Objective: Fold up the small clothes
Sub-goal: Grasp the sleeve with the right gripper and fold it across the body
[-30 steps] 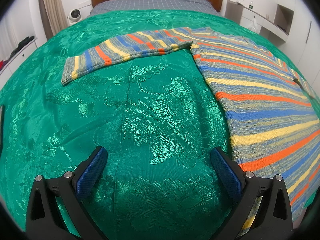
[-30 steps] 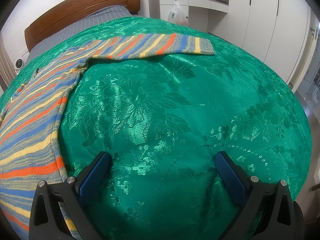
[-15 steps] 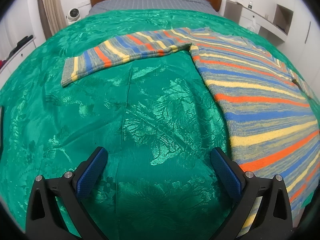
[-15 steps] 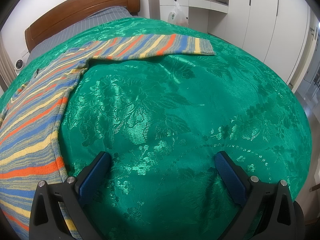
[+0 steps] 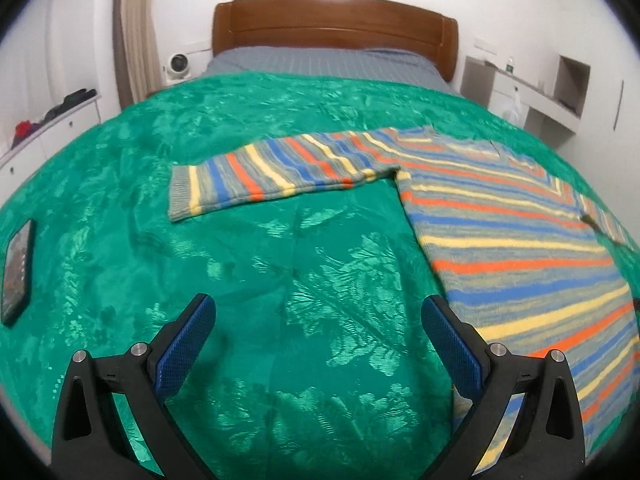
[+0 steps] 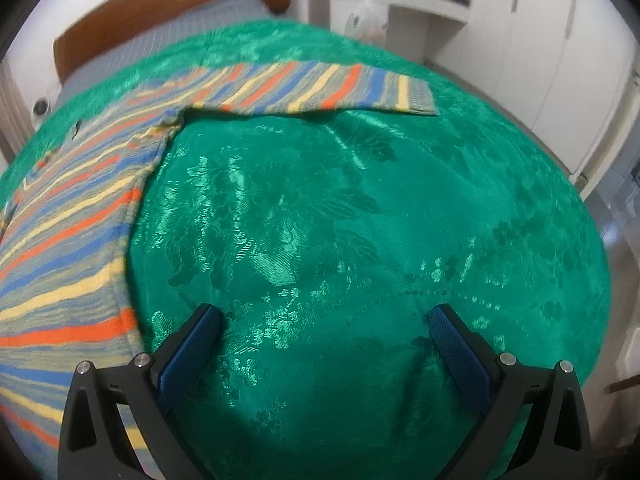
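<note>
Across the green bedspread lies a striped sweater, spread flat with both sleeves stretched out sideways. Its bands run orange, blue, yellow and grey. From the left wrist view the body fills the right side, and the left sleeve reaches toward the middle of the bed, ending in a grey cuff. From the right wrist view the body sits at the left edge, and the right sleeve extends toward the far right, its cuff flat on the cover.

Near the sweater's left side edge hangs the left gripper, jaws spread wide and holding nothing; its right finger is just beside the knit edge. The right gripper is likewise spread wide and empty above bare bedspread, its left finger close to the sweater's other side edge.

A dark phone rests on the cover at far left. Beyond stand a wooden headboard, a grey sheet, a small fan and white cabinets.
</note>
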`<state>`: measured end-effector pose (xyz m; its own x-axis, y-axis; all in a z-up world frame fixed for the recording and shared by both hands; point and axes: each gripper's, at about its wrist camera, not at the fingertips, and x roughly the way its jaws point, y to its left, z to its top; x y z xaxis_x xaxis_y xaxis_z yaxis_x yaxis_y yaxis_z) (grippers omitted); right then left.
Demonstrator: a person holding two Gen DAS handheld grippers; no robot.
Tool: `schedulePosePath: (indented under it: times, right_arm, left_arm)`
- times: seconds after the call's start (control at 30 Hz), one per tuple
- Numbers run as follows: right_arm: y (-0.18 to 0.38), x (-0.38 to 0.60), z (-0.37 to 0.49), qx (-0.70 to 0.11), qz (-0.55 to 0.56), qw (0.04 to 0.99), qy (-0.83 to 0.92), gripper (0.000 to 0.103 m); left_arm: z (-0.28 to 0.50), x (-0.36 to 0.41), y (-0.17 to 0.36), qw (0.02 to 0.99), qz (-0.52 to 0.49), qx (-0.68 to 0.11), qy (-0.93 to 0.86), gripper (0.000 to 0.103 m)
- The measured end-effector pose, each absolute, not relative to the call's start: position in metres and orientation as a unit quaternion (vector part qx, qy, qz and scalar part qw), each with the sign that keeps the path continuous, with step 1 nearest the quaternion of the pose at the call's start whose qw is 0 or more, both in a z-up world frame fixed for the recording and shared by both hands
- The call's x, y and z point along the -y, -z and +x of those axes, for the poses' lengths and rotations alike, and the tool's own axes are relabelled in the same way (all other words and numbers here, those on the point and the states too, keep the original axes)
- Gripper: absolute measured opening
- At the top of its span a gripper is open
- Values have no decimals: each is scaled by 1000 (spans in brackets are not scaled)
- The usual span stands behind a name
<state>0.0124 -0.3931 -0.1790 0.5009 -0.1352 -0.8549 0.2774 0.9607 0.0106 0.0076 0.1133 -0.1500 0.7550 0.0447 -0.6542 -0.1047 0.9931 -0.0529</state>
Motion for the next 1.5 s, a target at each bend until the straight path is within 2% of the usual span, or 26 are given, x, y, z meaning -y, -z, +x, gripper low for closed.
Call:
schedulePosePath:
  times: [0.17, 0.3, 0.43, 0.6, 0.67, 0.7, 0.73, 0.77, 0.83, 0.97, 1.1, 1.23, 1.37, 1.5]
  right_arm:
    - [112, 454, 36, -416, 118, 898, 87, 102]
    - [100, 529, 79, -408, 235, 880, 66, 101]
    - [136, 583, 125, -444, 350, 822, 61, 70]
    - [177, 602, 158, -480, 376, 787, 88, 54]
    - [188, 602, 168, -487, 390, 778, 77, 51]
    - [192, 602, 169, -488, 394, 776, 70, 43]
    - [194, 601, 171, -492, 394, 774, 63, 19]
    - [199, 599, 173, -506, 384, 770, 60, 3]
    - [191, 595, 171, -507, 360, 780, 67, 2]
    - [130, 564, 176, -471, 288, 832, 60, 2]
    - [49, 491, 204, -434, 220, 873, -2, 2]
    - [3, 392, 239, -429, 165, 885, -77, 2]
    - [0, 296, 266, -441, 122, 879, -130, 2]
    - [30, 220, 285, -465, 110, 860, -179, 3]
  left_arm:
    - [8, -123, 152, 935, -76, -341, -59, 103]
    - [7, -137, 155, 933, -116, -333, -73, 103]
    - [9, -141, 162, 927, -120, -342, -98, 103]
    - [12, -136, 168, 925, -92, -352, -111, 103]
    - [14, -132, 173, 922, -77, -361, -112, 103]
    - [15, -129, 174, 922, -69, -365, -112, 103]
    - [17, -125, 176, 922, -56, -367, -111, 103]
    - [17, -122, 176, 922, -48, -368, -109, 103]
    - [19, -115, 178, 923, -28, -369, -106, 103]
    - [17, -110, 177, 925, -16, -367, -98, 103]
    - [17, -115, 177, 923, -29, -371, -97, 103]
    - [19, -120, 177, 920, -48, -377, -94, 103]
    - [19, -119, 177, 919, -49, -380, -91, 103]
    - [19, -118, 178, 918, -44, -383, -89, 103]
